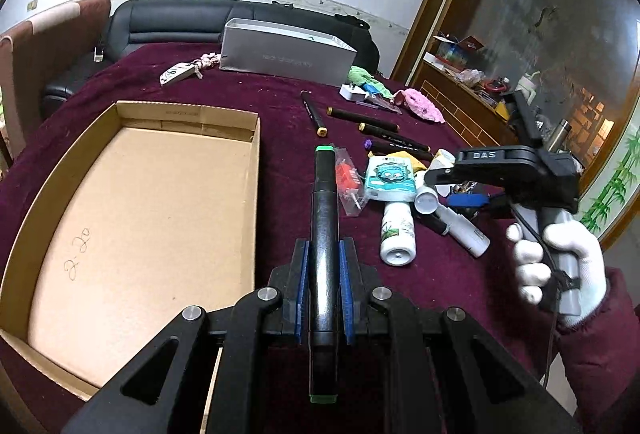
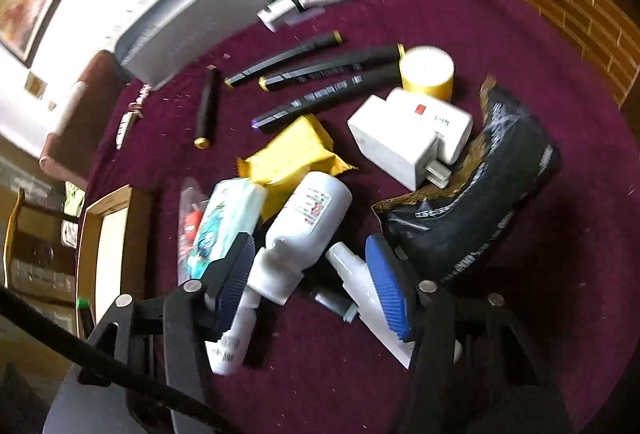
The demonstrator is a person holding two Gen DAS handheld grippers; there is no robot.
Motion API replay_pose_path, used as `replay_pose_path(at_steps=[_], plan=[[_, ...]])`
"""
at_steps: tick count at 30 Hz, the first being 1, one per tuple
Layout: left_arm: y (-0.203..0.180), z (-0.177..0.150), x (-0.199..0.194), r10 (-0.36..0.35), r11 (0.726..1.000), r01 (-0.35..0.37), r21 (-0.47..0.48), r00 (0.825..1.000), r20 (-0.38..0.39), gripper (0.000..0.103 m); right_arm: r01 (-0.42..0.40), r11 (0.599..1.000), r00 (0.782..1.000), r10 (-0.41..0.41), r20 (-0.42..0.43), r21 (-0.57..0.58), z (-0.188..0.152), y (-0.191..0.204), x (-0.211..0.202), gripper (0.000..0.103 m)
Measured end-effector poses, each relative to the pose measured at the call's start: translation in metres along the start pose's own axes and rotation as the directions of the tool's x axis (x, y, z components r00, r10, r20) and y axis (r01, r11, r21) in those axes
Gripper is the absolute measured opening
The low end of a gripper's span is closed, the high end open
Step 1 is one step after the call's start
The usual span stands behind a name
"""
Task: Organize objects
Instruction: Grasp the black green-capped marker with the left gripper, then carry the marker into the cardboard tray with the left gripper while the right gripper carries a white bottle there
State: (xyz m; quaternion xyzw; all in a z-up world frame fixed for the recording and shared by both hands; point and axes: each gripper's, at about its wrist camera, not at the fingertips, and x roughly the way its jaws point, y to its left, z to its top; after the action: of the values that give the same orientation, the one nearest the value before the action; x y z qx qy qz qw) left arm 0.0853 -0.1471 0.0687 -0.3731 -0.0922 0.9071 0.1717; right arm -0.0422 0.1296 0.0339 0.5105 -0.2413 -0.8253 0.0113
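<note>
Left tool (image 1: 324, 274) is clamped on a green-capped marker (image 1: 325, 202), held just beside the cardboard box (image 1: 248, 194); right tool (image 2: 312, 286), half-spread, straddles white bottles (image 2: 308, 218). Crowded bottles may be pinched together.

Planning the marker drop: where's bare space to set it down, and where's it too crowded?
Best spot: the cardboard box, its floor bare wall to wall. Also free: the cloth strip between the box and the green-capped marker held by the left gripper, and the patch before the grey box. Crowded: the pile of bottles and packets under the right gripper, plus the loose markers beyond.
</note>
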Motion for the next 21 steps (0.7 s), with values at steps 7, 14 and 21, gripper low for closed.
replay_pose_path(at_steps=[7, 14, 21], plan=[[0.008, 0.000, -0.002, -0.002, 1.000, 0.002, -0.014, 1.000, 0.004, 0.012, 0.034, 0.998, 0.998, -0.031, -0.060, 0.057, 0.008, 0.001, 0.024, 0.053], [0.016, 0.000, -0.011, 0.016, 0.999, -0.015, -0.036, 1.000, 0.025, 0.012, -0.006, 1.000, 1.000, 0.006, -0.029, 0.021, 0.003, 0.000, 0.007, 0.032], [0.024, 0.008, -0.021, 0.013, 0.998, -0.011, -0.059, 0.999, 0.031, 0.012, -0.090, 0.995, 0.996, 0.090, 0.012, -0.029, -0.008, 0.011, -0.033, 0.032]])
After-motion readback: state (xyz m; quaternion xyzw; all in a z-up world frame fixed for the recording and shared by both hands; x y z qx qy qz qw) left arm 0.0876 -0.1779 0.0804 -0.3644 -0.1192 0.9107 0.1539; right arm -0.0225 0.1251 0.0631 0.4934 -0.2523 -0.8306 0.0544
